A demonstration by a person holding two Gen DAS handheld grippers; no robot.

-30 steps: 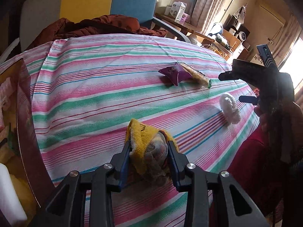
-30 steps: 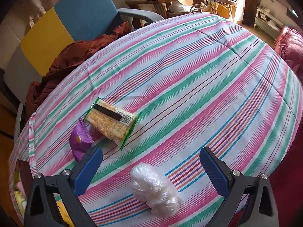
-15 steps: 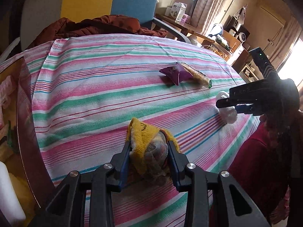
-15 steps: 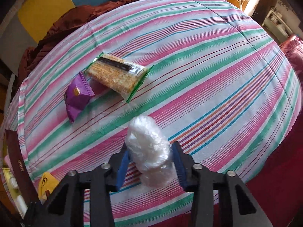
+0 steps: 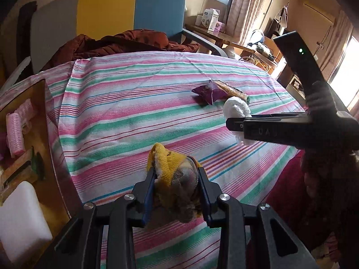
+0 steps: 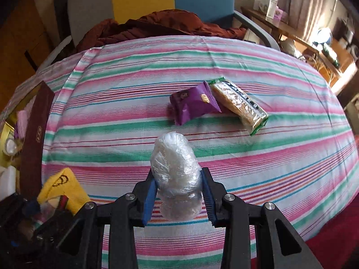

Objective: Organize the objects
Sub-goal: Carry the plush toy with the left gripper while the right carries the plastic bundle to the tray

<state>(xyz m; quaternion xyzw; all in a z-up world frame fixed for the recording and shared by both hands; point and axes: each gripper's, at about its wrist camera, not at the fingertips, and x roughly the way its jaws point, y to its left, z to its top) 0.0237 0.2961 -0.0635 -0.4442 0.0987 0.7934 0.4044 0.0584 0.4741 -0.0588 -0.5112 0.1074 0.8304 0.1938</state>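
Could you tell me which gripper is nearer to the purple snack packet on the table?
Right. The right gripper, shut on a plastic-wrapped bundle, sits just short of the purple packet; the left gripper, holding a yellow sock, is farther back.

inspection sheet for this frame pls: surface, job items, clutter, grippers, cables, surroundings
Surface: striped tablecloth, wrinkled.
Job's things: yellow sock bundle and clear plastic bundle, both held; purple snack packet lies touching the cracker pack on the cloth; open box at the left edge holds pink hair rollers and a white block.
Clutter: nothing seen apart from these.
Grippers: left gripper shut on the sock bundle; right gripper shut on the plastic bundle.
Cables: nothing seen on the cloth.
Surroundings: colour-block chair with a rust-brown garment; side table with cartons.
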